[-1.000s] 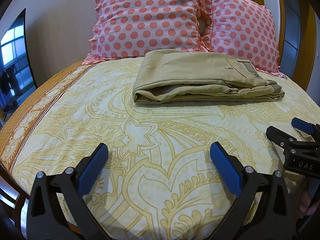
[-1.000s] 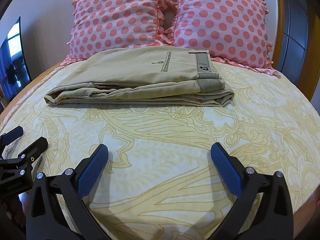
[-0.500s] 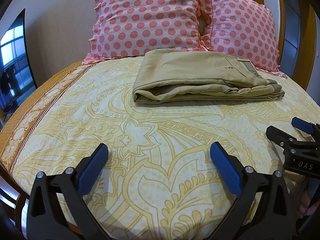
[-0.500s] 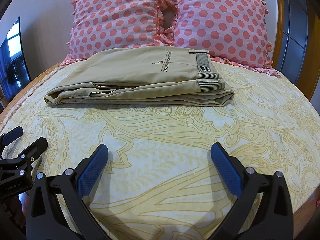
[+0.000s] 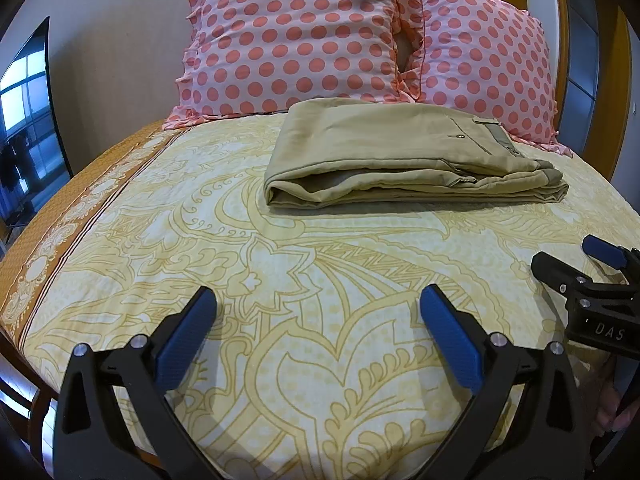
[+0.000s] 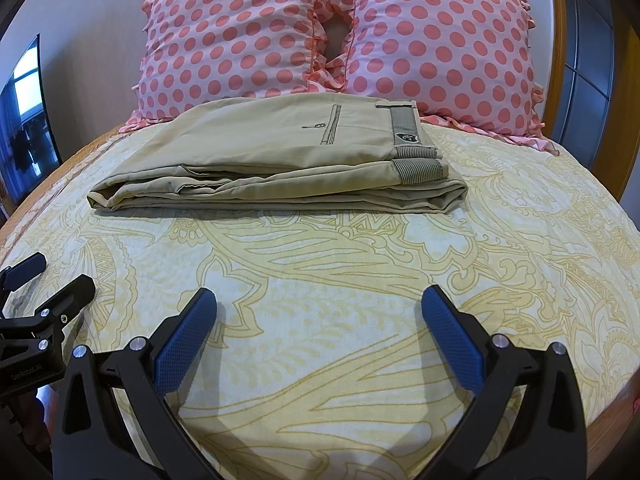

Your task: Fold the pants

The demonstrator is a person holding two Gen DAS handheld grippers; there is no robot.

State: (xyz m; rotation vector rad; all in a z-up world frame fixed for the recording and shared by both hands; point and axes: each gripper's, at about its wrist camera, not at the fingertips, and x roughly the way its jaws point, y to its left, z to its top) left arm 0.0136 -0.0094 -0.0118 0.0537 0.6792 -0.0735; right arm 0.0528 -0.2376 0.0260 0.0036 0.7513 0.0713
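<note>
The left hand-held gripper [image 5: 318,312] and the right hand-held gripper [image 6: 320,312] both stand wide open and hold nothing, side by side above the near edge of the bed [image 5: 280,280], pointing toward the head of it. The pants [image 6: 276,168] lie straight ahead of both, well apart from the fingers, near the head edge and just in front of two dotted pillows [image 6: 336,28]. They are already a flat layered stack, so the folding looks finished or nearly so. Their long axis runs across the bed, from side edge to side edge. The waistband [image 6: 408,136] end lies toward the right side, nearer the right hand; the rolled fold end [image 5: 280,192] lies nearer the left.
</note>
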